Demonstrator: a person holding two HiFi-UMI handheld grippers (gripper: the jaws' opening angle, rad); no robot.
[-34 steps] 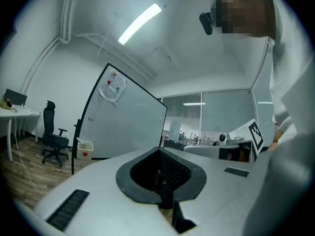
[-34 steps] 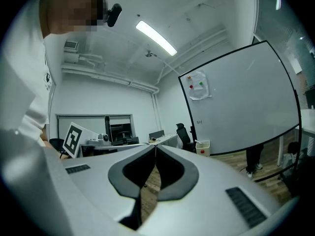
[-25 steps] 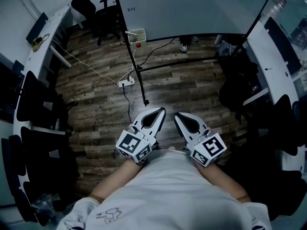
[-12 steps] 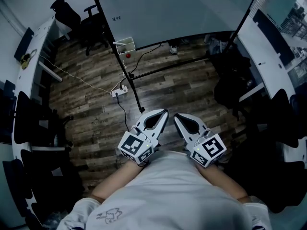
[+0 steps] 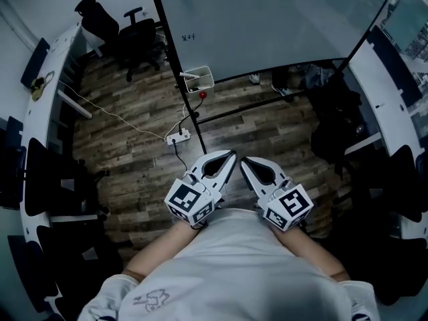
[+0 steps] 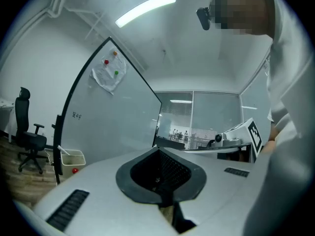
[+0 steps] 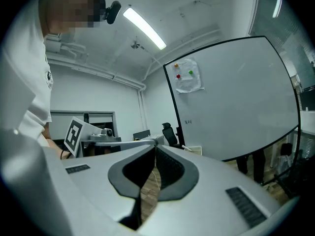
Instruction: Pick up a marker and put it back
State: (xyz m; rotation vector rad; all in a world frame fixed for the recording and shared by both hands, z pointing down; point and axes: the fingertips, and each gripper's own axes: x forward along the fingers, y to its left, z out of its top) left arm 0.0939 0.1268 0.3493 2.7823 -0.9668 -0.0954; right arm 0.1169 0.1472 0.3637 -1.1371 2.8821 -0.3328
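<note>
Whiteboard (image 5: 267, 19) ahead, my left gripper (image 5: 226, 155) and right gripper (image 5: 245, 161) both clamped shut on nothing near my chest, white bin (image 5: 204, 84) well ahead-left, nearer my left, holding what looks like the marker (image 6: 64, 152), leaning up-left, clear in left gripper view, barely visible in head view.

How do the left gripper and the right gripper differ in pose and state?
The left gripper slants toward the right; the right gripper slants toward the left, so their tips nearly meet. The left gripper's tip lies nearer the power strip than the right gripper's. Both are shut and hold nothing.
</note>
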